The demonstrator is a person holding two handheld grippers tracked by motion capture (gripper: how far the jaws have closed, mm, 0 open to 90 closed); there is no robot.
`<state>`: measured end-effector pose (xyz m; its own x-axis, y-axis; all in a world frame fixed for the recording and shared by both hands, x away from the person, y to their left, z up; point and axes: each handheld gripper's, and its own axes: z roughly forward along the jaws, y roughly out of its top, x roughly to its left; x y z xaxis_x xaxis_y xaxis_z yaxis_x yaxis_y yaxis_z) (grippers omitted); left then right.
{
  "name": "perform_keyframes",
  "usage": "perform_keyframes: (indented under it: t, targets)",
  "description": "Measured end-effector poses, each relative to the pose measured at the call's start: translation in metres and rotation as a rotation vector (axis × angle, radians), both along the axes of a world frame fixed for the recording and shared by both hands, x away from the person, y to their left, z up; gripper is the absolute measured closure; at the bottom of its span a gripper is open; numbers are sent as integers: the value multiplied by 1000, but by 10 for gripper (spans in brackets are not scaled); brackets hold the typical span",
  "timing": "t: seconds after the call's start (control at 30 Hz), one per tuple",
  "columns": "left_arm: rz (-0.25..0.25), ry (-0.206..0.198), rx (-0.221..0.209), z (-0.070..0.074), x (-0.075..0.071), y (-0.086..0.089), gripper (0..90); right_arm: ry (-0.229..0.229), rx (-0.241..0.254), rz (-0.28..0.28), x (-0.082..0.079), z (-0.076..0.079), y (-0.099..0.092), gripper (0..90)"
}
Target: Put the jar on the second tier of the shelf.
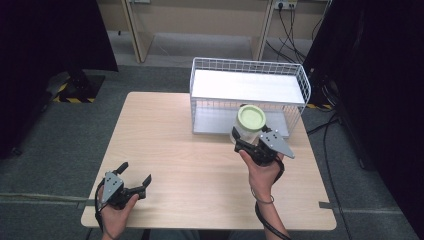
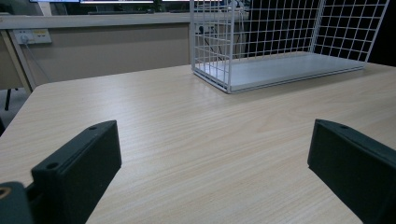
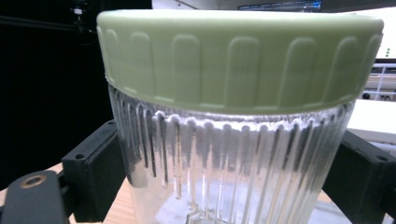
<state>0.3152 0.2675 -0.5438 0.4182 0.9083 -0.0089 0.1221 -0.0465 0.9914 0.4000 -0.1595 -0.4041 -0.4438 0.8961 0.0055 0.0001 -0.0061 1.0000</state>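
Observation:
A clear ribbed jar [image 1: 246,131] with a pale green lid [image 1: 251,118] is held upright above the table, just in front of the white wire basket [image 1: 300,80]. My right gripper [image 1: 245,141] is shut on the jar's body below the lid. In the right gripper view the jar [image 3: 233,163] sits between both jaws, its lid [image 3: 238,56] across the top. My left gripper [image 1: 134,174] rests near the table's front left corner, open and holding nothing. In the left gripper view its jaws [image 2: 212,172] stand wide apart over bare wood.
The wire basket [image 2: 212,37] stands on its side at the table's [image 1: 165,140] back right, its open face toward me and a white shelf panel [image 1: 245,86] on top. Dark curtains flank both sides. Cables hang at the back right.

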Motion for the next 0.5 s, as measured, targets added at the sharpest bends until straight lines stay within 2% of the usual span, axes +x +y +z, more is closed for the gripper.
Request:
perform_keyframes:
  t: [0.5]
  targets:
    - [0,0,-1,0,0,0,22,-26,-1,-45,8,22,-14,116]
